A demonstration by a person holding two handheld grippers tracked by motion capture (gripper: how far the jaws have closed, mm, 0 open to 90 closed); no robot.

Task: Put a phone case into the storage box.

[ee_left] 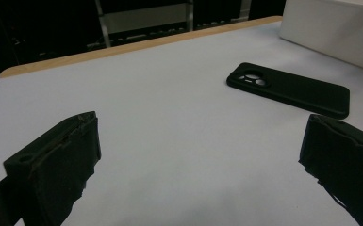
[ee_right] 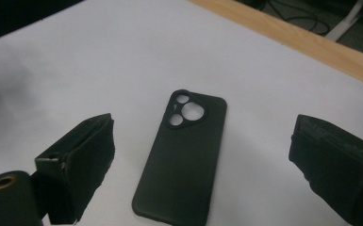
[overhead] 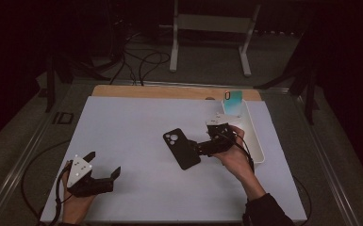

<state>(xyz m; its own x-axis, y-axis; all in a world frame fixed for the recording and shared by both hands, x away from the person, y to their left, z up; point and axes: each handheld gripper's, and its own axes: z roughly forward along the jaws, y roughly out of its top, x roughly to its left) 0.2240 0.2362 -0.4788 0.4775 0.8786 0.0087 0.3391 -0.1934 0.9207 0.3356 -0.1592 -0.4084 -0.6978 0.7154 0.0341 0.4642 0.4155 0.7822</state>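
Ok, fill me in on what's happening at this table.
A person works at a white-covered table with a gripper in each hand. The right gripper is open, its jaws on either side of a black phone case that lies flat on the table, camera cutout facing up; it has not closed on it. The left gripper is open too, resting near the front left, away from the case. A white tray at the right holds a teal phone.

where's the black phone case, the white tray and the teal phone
black phone case [ee_right: 181, 162], right gripper view, middle of its back
white tray [overhead: 258, 148], high view, its right rim
teal phone [overhead: 233, 101], high view, middle of its back
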